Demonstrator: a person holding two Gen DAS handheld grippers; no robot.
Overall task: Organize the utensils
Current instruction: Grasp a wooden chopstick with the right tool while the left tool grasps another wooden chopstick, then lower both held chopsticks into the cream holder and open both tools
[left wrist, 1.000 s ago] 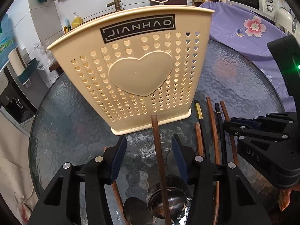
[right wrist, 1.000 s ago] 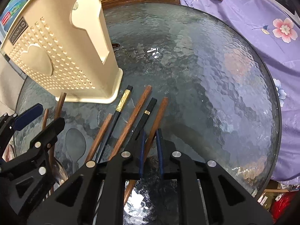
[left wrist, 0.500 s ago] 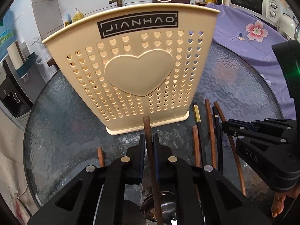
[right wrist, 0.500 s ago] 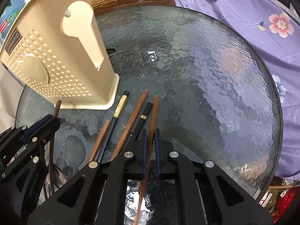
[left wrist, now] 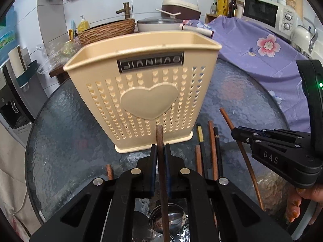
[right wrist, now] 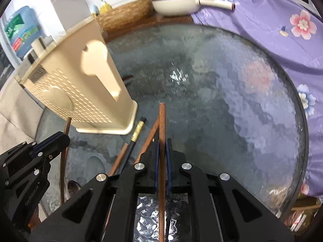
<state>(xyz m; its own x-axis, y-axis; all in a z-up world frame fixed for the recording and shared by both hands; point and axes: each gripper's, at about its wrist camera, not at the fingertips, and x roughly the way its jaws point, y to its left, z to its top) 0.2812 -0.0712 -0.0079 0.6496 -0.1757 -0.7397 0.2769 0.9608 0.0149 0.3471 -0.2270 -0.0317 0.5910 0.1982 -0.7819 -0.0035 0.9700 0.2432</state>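
Each gripper's fingers are clamped on a brown wooden chopstick: the left gripper on one pointing toward 12 o'clock at the beige heart-perforated utensil holder, the right gripper on another. More chopsticks lie on the glass worktop beside the holder. The spoons at 6 o'clock are mostly hidden behind the left gripper.

Upright beige holder, wooden chopsticks beside

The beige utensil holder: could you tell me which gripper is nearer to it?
Left. The left gripper sits directly before the beige utensil holder; the right gripper is off to its right, farther away.
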